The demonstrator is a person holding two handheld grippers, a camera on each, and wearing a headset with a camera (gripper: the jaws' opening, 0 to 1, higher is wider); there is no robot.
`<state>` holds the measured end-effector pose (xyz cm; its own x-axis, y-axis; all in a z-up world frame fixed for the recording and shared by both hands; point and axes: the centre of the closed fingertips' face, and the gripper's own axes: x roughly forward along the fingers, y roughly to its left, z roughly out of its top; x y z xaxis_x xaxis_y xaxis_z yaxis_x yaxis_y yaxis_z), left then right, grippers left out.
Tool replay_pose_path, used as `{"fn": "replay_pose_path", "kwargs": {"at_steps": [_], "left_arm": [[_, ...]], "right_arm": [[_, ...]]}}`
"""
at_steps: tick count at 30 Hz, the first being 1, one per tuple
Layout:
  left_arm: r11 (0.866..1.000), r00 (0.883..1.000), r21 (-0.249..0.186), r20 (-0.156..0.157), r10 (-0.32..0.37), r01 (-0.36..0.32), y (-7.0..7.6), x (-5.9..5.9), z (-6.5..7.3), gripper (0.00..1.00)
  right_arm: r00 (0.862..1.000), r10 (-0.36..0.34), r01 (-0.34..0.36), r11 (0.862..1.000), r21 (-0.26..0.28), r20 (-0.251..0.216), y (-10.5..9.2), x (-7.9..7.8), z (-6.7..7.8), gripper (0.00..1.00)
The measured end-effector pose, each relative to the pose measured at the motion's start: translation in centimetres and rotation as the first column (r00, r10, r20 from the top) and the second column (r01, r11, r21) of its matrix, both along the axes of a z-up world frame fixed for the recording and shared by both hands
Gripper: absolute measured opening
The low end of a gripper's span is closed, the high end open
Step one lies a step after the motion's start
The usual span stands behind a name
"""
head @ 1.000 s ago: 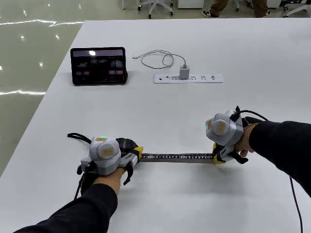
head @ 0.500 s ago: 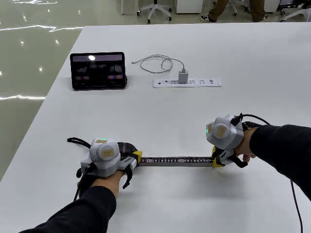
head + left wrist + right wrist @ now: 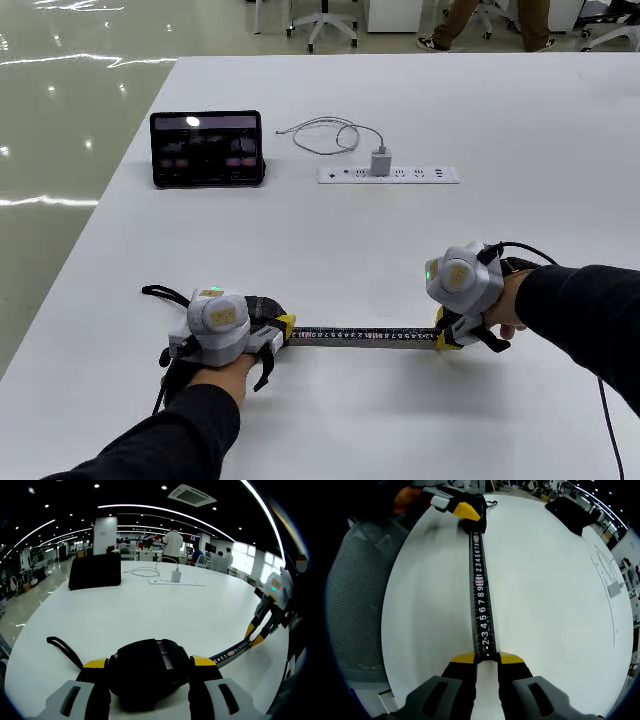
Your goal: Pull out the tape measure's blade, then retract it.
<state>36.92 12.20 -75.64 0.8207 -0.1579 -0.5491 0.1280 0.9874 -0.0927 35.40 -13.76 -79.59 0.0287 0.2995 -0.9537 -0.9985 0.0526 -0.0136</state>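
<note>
The tape measure's black case rests on the white table, and my left gripper is shut on its sides. In the head view the case lies at the lower left with the left gripper around it. The blade lies flat and runs right to my right gripper. In the right gripper view the numbered blade stretches away, and the right gripper is shut on its near end. A black wrist strap trails left from the case.
A dark tablet stands at the back left. A white power strip with a charger and coiled cable lies behind the blade. The table's left edge drops to a shiny floor. People and chairs are far behind.
The head view has shifted a little. Both grippers and the drawn-out blade hold about the same span as before.
</note>
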Motion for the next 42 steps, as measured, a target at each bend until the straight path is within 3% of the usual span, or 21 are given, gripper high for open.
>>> {"fn": "replay_pose_path", "kwargs": {"at_steps": [42], "left_arm": [[1.000,1.000,0.002,-0.013,-0.011,0.011,-0.1,0.0,0.0,0.59]], "right_arm": [[1.000,-0.017,0.017,0.998,0.054,0.001,3.5,-0.2,0.0,0.11]]}}
